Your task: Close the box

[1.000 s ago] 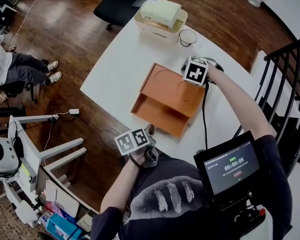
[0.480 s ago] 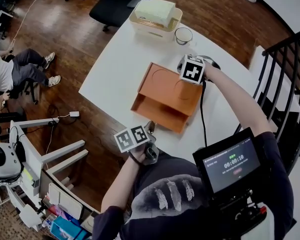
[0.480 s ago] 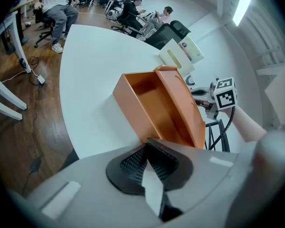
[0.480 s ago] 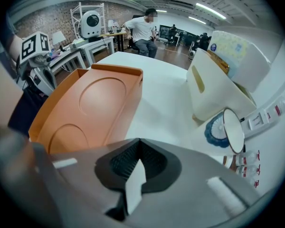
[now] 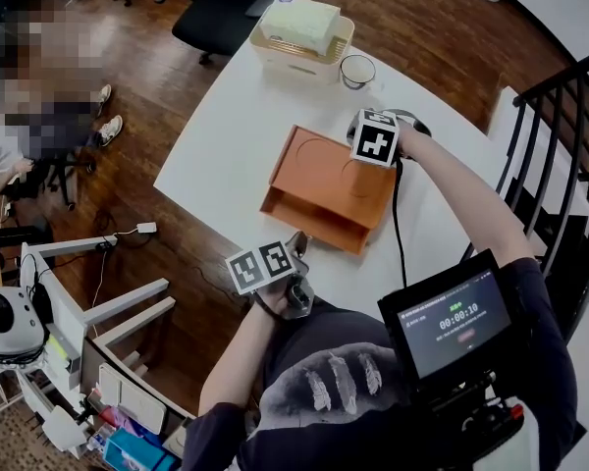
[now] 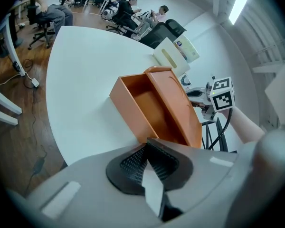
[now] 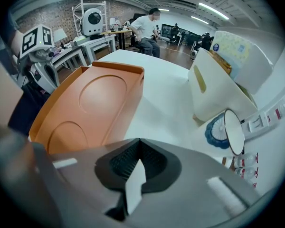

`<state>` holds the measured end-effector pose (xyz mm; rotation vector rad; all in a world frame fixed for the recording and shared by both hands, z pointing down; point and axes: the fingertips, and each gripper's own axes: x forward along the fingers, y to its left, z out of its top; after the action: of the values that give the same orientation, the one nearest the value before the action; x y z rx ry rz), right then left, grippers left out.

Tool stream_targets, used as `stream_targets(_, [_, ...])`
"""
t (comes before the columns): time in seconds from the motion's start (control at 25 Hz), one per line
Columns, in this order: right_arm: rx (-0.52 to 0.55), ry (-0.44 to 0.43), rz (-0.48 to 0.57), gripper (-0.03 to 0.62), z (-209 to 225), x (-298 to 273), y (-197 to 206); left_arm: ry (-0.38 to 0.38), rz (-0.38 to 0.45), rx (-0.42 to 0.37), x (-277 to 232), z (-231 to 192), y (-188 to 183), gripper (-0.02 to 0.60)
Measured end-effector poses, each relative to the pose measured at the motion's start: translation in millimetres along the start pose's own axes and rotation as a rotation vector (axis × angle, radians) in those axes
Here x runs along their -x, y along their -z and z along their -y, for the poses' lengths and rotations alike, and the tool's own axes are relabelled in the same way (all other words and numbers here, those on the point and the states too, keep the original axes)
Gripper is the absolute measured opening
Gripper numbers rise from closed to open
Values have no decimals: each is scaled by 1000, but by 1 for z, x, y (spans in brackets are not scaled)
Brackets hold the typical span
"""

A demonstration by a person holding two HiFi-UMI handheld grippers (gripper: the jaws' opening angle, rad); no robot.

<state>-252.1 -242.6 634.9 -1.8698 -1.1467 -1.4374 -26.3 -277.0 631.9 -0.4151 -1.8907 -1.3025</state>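
An orange box (image 5: 309,219) lies on the white table (image 5: 221,135), its lid (image 5: 329,170) raised at a slant over the open tray. In the left gripper view the box (image 6: 142,103) shows its empty inside, with the lid (image 6: 178,108) leaning to the right. My right gripper (image 5: 361,130) is at the lid's far right edge, jaws shut and empty; its own view looks across the lid (image 7: 92,103). My left gripper (image 5: 296,251) hovers at the table's near edge, short of the box, shut with nothing in it.
A cream basket (image 5: 299,32) with a pale pack in it stands at the table's far end, a small cup (image 5: 356,70) beside it. An office chair (image 5: 226,13) is beyond the table. A black railing (image 5: 560,116) runs on the right. People sit far left.
The head view has drifted a little. Both grippers stay almost where they were, the right one at the lid's edge, the left one near the table's front.
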Motion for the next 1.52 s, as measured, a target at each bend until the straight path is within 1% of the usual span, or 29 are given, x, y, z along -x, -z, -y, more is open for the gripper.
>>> stream_targets(0.84, [0,16,-6,5,1,0,6,38,-9,-31,-16,20,-7,15])
stream_targets(0.96, [8,17,-13,5,1,1,6,44,-11,-35,-17,22,-8,15])
stream_targets(1.16, [36,45,-24,5,2,3,5,51,-10,-37,-21,26,-10,15])
stream_targets(1.52, [51,44,-18,5,4,1,7,61,-16,-31,-33,34,-18,15])
